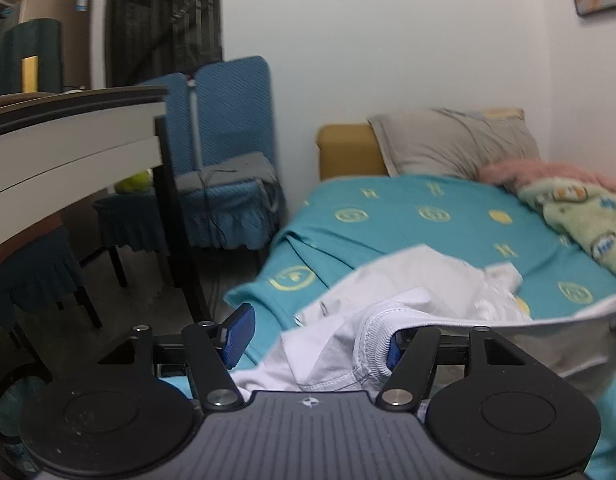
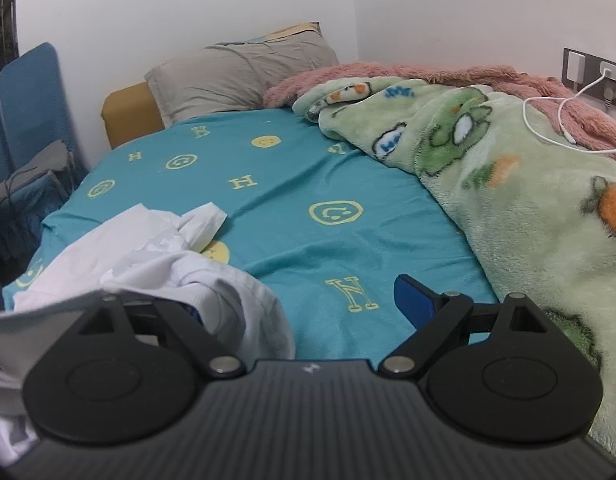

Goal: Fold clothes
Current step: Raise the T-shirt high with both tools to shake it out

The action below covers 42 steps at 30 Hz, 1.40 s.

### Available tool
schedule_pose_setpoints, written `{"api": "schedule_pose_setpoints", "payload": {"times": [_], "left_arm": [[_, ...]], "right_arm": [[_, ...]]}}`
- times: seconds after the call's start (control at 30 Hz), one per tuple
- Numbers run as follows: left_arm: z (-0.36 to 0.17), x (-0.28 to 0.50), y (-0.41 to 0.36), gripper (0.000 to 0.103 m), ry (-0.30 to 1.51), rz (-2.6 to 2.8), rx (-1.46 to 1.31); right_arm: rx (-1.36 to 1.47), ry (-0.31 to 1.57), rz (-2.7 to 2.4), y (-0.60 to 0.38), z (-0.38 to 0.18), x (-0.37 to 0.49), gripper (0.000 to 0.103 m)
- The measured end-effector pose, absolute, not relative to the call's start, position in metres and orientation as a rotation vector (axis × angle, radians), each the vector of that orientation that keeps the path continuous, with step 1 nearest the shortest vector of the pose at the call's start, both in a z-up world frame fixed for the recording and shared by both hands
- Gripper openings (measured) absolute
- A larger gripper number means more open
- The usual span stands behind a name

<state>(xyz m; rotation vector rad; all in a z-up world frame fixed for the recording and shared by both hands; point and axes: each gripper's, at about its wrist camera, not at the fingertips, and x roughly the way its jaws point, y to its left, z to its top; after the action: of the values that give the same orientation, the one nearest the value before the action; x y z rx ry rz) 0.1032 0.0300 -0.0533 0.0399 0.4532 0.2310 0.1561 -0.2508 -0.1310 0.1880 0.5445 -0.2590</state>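
Presently, both tongs, left (image 1: 314, 340) and right (image 2: 304, 304), stand wide with the crumpled shirt (image 2: 156, 256) draped over one finger each; grip seams evenly before spreading it flat.

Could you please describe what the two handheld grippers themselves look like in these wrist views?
The left gripper and right gripper look alike: a dark grey ribbed body with a small white emblem, two round black discs, black linkage arms with silver pivot pins, and blue finger pads. No cables, hands or sleeves show.
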Motion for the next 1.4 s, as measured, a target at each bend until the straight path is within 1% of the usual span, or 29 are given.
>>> {"api": "schedule_pose_setpoints", "payload": {"times": [0.1,0.17,0.37,0.43,0.53,0.77,0.97,1.1,1.23,1.33,1.4], "left_arm": [[-0.047,0.1,0.036,0.068,0.426,0.241,0.005],[-0.041,0.095,0.04,0.068,0.403,0.233,-0.022],[-0.002,0.064,0.054,0.07,0.229,0.235,-0.119],[0.018,0.055,0.059,0.07,0.178,0.238,-0.14],[0.058,0.038,0.065,0.07,0.08,0.25,-0.143],[0.19,-0.015,0.075,0.07,-0.12,0.21,-0.14],[0.311,-0.083,0.069,0.07,-0.255,0.132,-0.112],[0.379,-0.137,0.058,0.07,-0.314,0.108,-0.092],[0.436,-0.188,0.041,0.07,-0.357,0.091,-0.061],[0.461,-0.201,0.033,0.07,-0.326,0.068,-0.056],[0.464,-0.195,0.032,0.07,-0.28,0.041,-0.082]], "right_arm": [[0.18,0.543,-0.256,-0.247,-0.131,0.155,0.09],[0.165,0.501,-0.277,-0.245,-0.123,0.15,0.09],[0.199,0.308,-0.267,-0.244,-0.063,0.114,0.09],[0.191,0.247,-0.253,-0.241,-0.031,0.102,0.09],[0.178,0.154,-0.232,-0.237,0.016,0.084,0.09],[0.145,-0.062,-0.186,-0.228,0.13,0.039,0.09],[0.155,-0.233,-0.182,-0.244,0.236,-0.038,0.09],[0.149,-0.321,-0.177,-0.255,0.293,-0.101,0.09],[0.135,-0.369,-0.188,-0.255,0.332,-0.16,0.091],[0.126,-0.344,-0.194,-0.261,0.338,-0.168,0.092],[0.128,-0.305,-0.191,-0.267,0.338,-0.163,0.092]]}}
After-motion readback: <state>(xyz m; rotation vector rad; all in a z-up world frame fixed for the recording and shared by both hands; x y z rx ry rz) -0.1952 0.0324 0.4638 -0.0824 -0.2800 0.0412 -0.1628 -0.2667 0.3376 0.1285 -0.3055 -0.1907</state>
